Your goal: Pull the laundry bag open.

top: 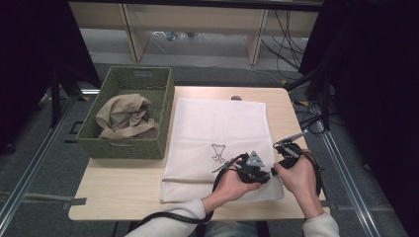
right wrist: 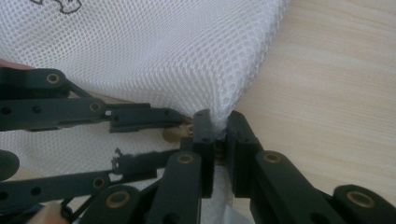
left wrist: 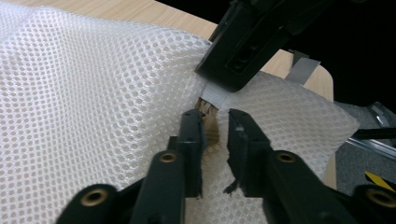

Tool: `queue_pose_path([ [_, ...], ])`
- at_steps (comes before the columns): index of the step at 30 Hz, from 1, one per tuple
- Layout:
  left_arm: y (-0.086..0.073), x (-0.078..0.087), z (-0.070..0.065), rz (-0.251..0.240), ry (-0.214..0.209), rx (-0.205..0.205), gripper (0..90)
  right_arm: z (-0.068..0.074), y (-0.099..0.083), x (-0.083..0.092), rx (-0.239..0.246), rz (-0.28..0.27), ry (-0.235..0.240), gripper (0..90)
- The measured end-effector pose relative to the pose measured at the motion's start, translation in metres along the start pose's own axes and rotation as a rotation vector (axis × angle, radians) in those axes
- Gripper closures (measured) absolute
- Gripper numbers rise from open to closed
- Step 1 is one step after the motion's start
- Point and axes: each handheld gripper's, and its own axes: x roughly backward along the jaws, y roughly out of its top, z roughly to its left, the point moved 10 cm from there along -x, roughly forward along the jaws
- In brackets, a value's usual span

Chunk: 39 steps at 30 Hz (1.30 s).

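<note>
White mesh bag (top: 217,133): R gripper (right wrist: 215,128) clamped on its edge, L gripper (left wrist: 215,128) jaws nearly together at zipper pull (left wrist: 208,108).

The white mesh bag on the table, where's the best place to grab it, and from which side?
Grab the mesh bag at its near right corner, coming from the person's side. The cloth lies flat elsewhere, but that edge lifts into a fold. The right gripper already pinches it, and the left gripper closes beside it.

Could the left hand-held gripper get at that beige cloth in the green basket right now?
Probably not at once. The left hand-held gripper is busy at the near edge of the white mesh bag, while the beige cloth lies in the green basket at the table's far left; the path itself looks clear.
</note>
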Motion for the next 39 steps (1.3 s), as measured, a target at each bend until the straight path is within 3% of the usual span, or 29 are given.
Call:
queue_pose_path([
  [5,-0.001,0.000,-0.001,0.012,0.011,-0.034,78.4,0.000,0.000,0.000,-0.001,0.001,-0.002,84.3],
  [10,-0.001,0.002,0.001,0.019,0.015,-0.016,82.1,0.001,0.000,0.000,0.000,-0.001,-0.001,84.3],
  [13,0.000,0.002,-0.001,0.019,-0.003,-0.002,85.9,0.001,0.000,0.001,-0.009,0.002,0.000,84.3],
  [19,0.000,0.003,-0.002,0.021,-0.013,0.047,86.4,0.000,0.000,0.000,-0.002,0.002,0.005,84.4],
  [22,0.000,0.005,-0.001,0.032,-0.010,0.046,86.4,0.000,-0.001,-0.001,0.003,0.005,0.005,84.4],
  [24,0.001,0.006,-0.002,0.027,-0.024,0.074,86.5,0.000,-0.001,-0.001,0.005,0.005,0.004,84.4],
  [25,0.000,0.007,-0.001,0.027,-0.006,0.085,86.5,0.000,-0.001,-0.001,0.002,0.009,0.004,84.5],
  [28,0.000,0.009,-0.001,0.029,-0.021,0.088,86.5,0.000,-0.002,-0.002,0.006,0.014,0.000,84.6],
  [34,-0.001,0.013,0.001,0.024,-0.004,0.101,86.5,0.001,-0.002,-0.002,-0.005,0.012,0.011,84.6],
  [39,-0.003,0.017,0.000,0.014,0.007,0.083,86.5,0.001,-0.002,-0.002,-0.008,0.019,0.026,84.6],
])
